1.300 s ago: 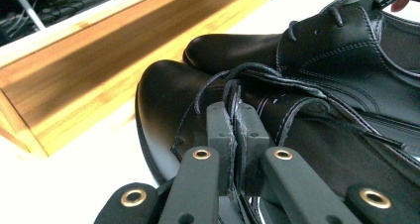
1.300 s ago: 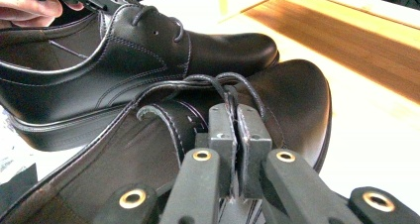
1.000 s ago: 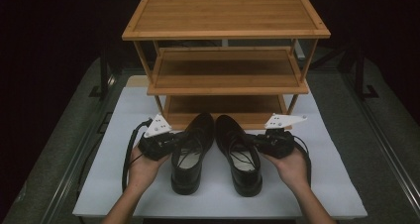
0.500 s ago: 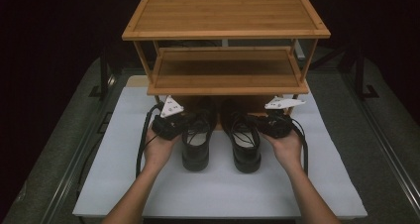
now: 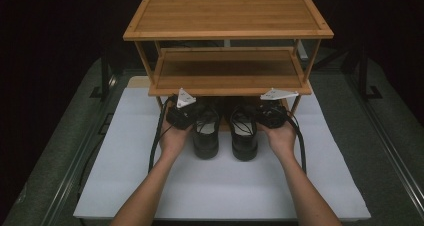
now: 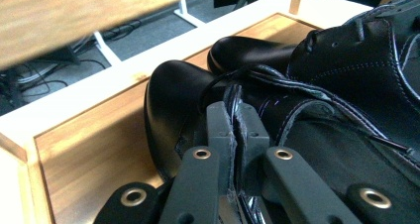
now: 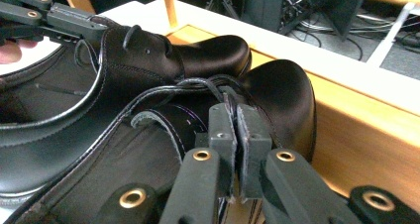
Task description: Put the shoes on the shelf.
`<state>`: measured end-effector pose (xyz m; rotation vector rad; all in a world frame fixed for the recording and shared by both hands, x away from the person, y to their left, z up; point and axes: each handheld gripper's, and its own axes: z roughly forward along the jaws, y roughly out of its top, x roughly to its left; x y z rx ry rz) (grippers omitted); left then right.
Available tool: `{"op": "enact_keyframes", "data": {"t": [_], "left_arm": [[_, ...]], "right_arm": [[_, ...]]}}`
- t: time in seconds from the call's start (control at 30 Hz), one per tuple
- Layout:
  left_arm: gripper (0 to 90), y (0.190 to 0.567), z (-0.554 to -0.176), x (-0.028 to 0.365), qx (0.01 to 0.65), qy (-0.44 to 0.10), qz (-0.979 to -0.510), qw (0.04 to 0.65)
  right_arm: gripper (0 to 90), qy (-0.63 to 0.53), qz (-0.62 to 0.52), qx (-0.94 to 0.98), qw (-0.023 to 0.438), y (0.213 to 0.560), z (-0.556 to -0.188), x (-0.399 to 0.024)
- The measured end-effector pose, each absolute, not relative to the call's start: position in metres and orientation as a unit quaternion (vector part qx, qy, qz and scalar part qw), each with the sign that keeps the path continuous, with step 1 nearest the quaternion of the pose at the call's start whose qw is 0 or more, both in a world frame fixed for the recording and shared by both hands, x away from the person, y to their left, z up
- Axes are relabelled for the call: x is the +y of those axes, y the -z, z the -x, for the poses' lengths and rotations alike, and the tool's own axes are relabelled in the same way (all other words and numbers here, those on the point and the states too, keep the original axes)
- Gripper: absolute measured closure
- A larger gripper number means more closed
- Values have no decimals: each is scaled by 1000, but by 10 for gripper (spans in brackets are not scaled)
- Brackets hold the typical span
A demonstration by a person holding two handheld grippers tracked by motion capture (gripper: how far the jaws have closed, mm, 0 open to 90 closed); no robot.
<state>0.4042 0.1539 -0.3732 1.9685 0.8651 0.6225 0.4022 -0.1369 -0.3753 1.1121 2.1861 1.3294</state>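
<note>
Two black leather lace-up shoes stand side by side, heels on the white mat and toes pushed in under the middle shelf of a bamboo shoe rack (image 5: 227,16). My left gripper (image 5: 196,117) is shut on the outer collar edge of the left shoe (image 5: 206,138). My right gripper (image 5: 257,117) is shut on the outer collar of the right shoe (image 5: 244,140). In the left gripper view the jaws (image 6: 236,122) pinch the leather, and the left shoe's toe (image 6: 173,95) rests on the bottom shelf (image 6: 99,154). In the right gripper view the jaws (image 7: 233,120) pinch the right shoe (image 7: 282,92).
A white mat (image 5: 225,191) covers the table before the rack. The rack's middle shelf (image 5: 227,71) hangs low over the shoes' toes, with its front posts outside both hands. Black cables trail from both grippers. Dark stands flank the table.
Both hands have carried the shoes away from the person toward the rack. The toes now lie under the middle shelf on the bottom shelf, and the shoes stand closer and parallel.
</note>
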Motion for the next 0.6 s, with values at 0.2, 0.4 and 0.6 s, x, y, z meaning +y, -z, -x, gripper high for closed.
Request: {"op": "enact_keyframes", "data": {"t": [0.2, 0.4, 0.6], "left_arm": [[874, 381, -413, 152, 351, -253, -785, 444], [874, 382, -418, 146, 352, -260, -781, 446], [873, 385, -422, 142, 357, -267, -774, 449]], "right_arm": [[868, -474, -404, 758, 195, 378, -410, -136], [867, -477, -414, 748, 205, 380, -415, -134], [867, -479, -421, 740, 214, 383, -417, -133]]}}
